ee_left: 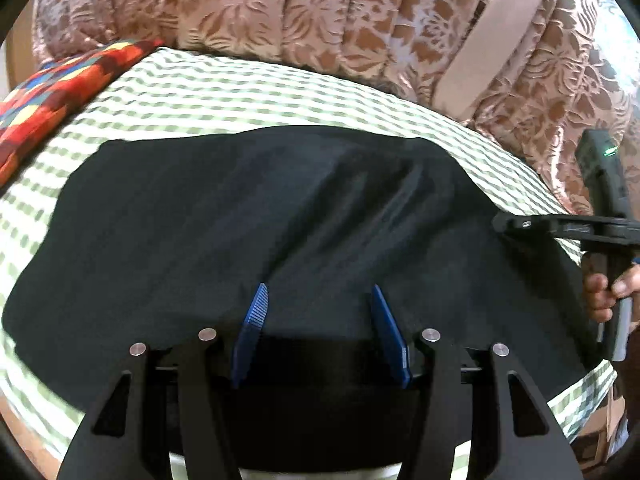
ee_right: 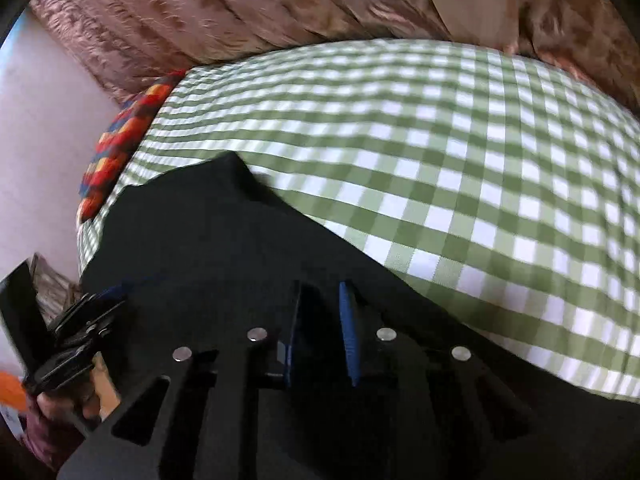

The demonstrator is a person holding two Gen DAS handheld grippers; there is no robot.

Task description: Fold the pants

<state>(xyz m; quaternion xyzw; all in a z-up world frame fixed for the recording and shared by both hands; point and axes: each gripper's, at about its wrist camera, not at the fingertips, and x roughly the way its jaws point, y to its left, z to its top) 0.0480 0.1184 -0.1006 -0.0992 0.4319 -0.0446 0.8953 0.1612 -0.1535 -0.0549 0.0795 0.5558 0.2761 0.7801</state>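
The black pants lie spread on a green-and-white checked bed sheet. My left gripper hovers low over the near part of the pants with its blue fingers wide apart and nothing between them. In the left wrist view my right gripper is at the pants' right edge, its fingertips on the cloth. In the right wrist view the right gripper has its blue fingers a narrow gap apart over the black pants; whether cloth is pinched is unclear. The left gripper shows at the left.
A red, orange and blue patterned cushion lies at the bed's far left. Brown floral curtains hang behind the bed. The checked sheet extends to the right of the pants. A pale wall is at the left.
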